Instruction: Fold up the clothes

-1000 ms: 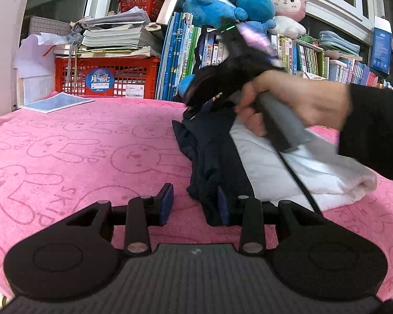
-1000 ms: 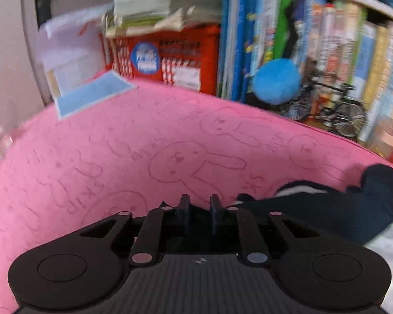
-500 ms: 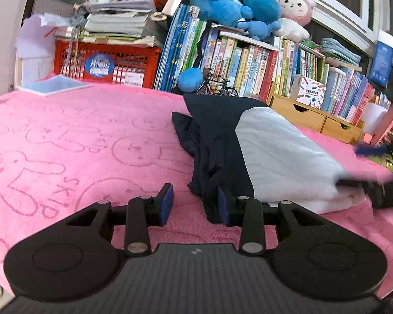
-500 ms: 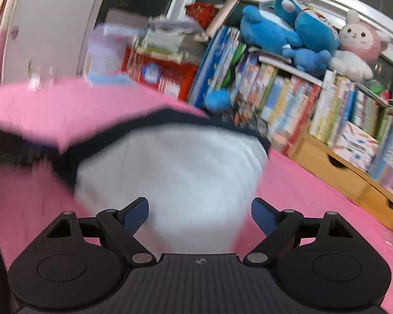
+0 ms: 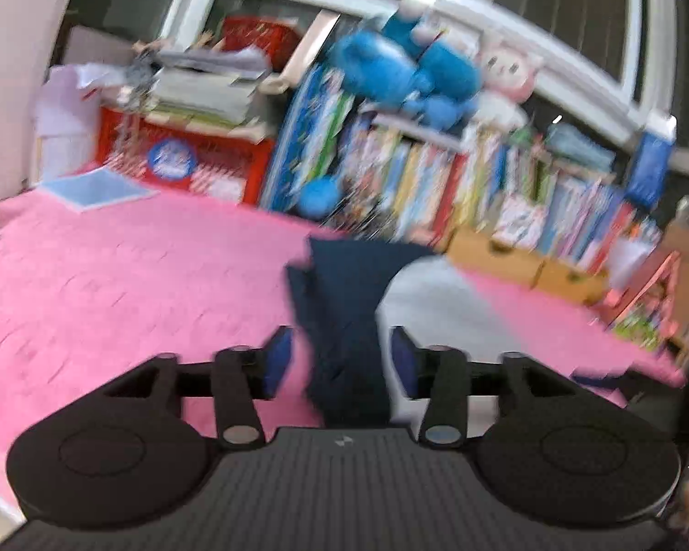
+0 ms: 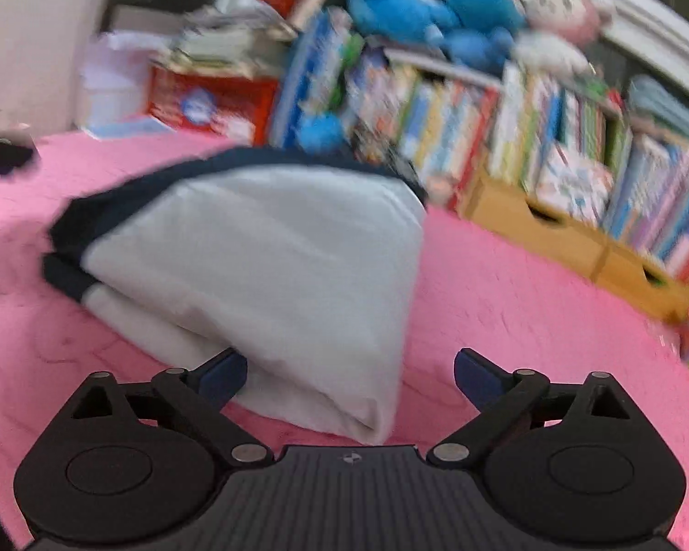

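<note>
A folded garment lies on the pink blanket (image 5: 138, 284), white (image 6: 271, 266) on top with a navy part (image 5: 344, 303) along its left and far sides. My left gripper (image 5: 340, 358) hovers at the near end of the navy part. Its jaws are opening, and the navy cloth lies between them with no pad pressing on it. My right gripper (image 6: 349, 374) sits low at the garment's near white corner. Its jaws are opening wide, the corner is between the fingers, and neither pad grips it.
Along the far edge stand rows of books (image 6: 551, 137), a red crate (image 5: 183, 160) with stacked papers, blue and pink plush toys (image 5: 404, 73), and wooden drawers (image 6: 551, 229). A blue sheet (image 5: 96, 188) lies at the back left of the blanket.
The right gripper let go of the navy cloth, swung right across the garment to its near white corner, and opened wide. The left gripper rose a little and its jaws widened.
</note>
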The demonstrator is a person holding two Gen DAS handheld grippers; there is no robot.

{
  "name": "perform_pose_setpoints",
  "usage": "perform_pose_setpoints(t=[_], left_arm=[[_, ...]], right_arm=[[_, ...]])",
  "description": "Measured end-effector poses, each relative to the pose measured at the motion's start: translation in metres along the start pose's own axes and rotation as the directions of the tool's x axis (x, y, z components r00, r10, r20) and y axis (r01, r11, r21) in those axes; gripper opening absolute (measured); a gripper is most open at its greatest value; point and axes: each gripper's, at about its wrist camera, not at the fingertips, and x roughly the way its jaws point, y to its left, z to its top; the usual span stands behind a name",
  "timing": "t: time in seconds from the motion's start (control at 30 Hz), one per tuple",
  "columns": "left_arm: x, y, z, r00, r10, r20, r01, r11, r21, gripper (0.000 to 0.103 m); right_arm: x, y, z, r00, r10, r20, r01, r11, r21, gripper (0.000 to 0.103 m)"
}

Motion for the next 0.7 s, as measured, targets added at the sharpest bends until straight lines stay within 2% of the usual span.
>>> perform_pose_setpoints(t=[0.03, 0.13, 0.27, 0.37, 0.4, 0.5, 0.53, 0.6, 0.67, 0.7], left_arm=[[0.005, -0.005, 0.004, 1.000, -0.011, 0.015, 0.011, 1.000, 0.007, 0.056], [0.037, -0.019, 0.010, 0.999, 0.021, 0.024, -0.022, 0.999, 0.041, 0.056], [0.084, -0.027, -0.001, 0.993, 0.090, -0.080, -0.088, 0.996, 0.032, 0.055], [0.100, -0.020, -0.024, 0.973, 0.145, -0.182, -0.137, 0.989, 0.056, 0.057], [0.102, -0.018, -0.030, 0.966, 0.157, -0.205, -0.147, 0.987, 0.064, 0.056], [0.090, -0.020, -0.039, 0.963, 0.173, -0.204, -0.151, 0.981, 0.122, 0.055], [0.088, -0.023, -0.041, 0.962, 0.185, -0.200, -0.154, 0.975, 0.159, 0.055], [0.086, -0.027, -0.046, 0.962, 0.201, -0.186, -0.163, 0.966, 0.203, 0.055], [0.086, -0.027, -0.045, 0.961, 0.201, -0.191, -0.164, 0.967, 0.194, 0.055], [0.086, -0.026, -0.045, 0.961, 0.199, -0.194, -0.163, 0.969, 0.188, 0.055]], right_arm=[[0.002, -0.003, 0.000, 1.000, -0.006, -0.009, 0.006, 1.000, 0.019, 0.098], [0.004, -0.013, -0.002, 1.000, -0.015, -0.017, 0.016, 0.997, 0.074, 0.098], [-0.002, -0.023, -0.009, 0.998, -0.061, -0.023, 0.063, 0.994, 0.093, 0.098], [-0.006, -0.031, -0.015, 0.989, -0.141, -0.041, 0.143, 0.987, 0.066, 0.098], [-0.008, -0.036, -0.016, 0.991, -0.129, -0.038, 0.132, 0.988, 0.079, 0.098], [-0.007, -0.041, -0.015, 0.992, -0.114, -0.050, 0.119, 0.987, 0.107, 0.098], [-0.005, -0.040, -0.014, 0.992, -0.115, -0.055, 0.120, 0.988, 0.099, 0.095], [0.000, -0.033, -0.007, 0.994, -0.099, -0.043, 0.102, 0.993, 0.061, 0.084], [0.006, -0.028, 0.000, 0.998, -0.050, -0.045, 0.052, 0.997, 0.048, 0.059], [0.008, -0.026, 0.003, 0.999, -0.018, -0.051, 0.021, 0.999, 0.050, 0.051]])
